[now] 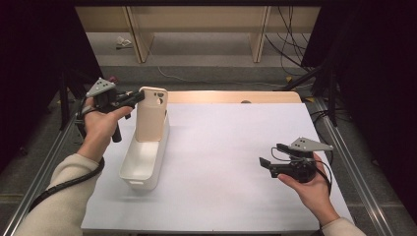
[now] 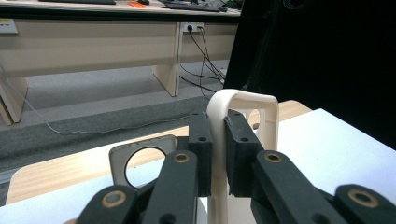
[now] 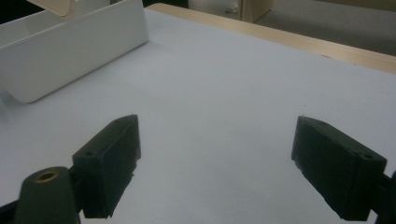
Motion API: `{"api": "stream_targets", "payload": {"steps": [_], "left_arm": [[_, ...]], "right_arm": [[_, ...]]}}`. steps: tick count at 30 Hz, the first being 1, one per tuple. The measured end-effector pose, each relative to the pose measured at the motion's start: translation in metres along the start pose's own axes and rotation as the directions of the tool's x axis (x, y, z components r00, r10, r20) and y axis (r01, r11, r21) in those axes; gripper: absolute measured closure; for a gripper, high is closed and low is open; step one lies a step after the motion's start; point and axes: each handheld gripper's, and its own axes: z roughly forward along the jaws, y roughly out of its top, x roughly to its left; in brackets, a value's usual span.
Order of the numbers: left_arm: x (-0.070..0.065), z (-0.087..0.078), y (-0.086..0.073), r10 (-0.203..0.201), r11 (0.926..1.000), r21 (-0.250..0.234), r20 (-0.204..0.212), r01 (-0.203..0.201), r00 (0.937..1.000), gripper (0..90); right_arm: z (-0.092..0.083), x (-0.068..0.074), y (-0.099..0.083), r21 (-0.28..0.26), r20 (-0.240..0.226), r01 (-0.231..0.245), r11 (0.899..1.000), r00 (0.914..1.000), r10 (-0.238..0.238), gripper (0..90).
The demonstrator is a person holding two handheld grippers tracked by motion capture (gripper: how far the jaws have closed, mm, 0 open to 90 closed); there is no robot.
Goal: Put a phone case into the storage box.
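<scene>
Right gripper (image 1: 268, 164): jaws wide apart, nothing between, low over white sheet (image 1: 231, 162) | left gripper (image 1: 137, 97): clamped on top edge of beige phone case (image 1: 151, 115) | case upright, lower end inside white bin (image 1: 142, 164) just below that gripper

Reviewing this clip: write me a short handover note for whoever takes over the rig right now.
Left gripper: shut on the beige phone case, fingers clamping its top edge; the case stands upright with its lower end inside the white bin.
Right gripper: open, holding nothing, above the white mat, apart from the bin.
Done: case gripped and at the bin.
Left: probably lower the case in, release, withdraw.
</scene>
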Motion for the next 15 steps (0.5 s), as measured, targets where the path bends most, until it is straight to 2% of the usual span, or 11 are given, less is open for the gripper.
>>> {"api": "stream_targets", "payload": {"steps": [15], "left_arm": [[0.0108, 0.0014, -0.003, 0.013, 0.9999, -0.011, -0.003, -0.013, 0.9999, 82.3]], "right_arm": [[-0.0022, -0.003, -0.0013, -0.004, 0.006, -0.015, 1.0, 0.9999, 0.015, 16.3]]}}
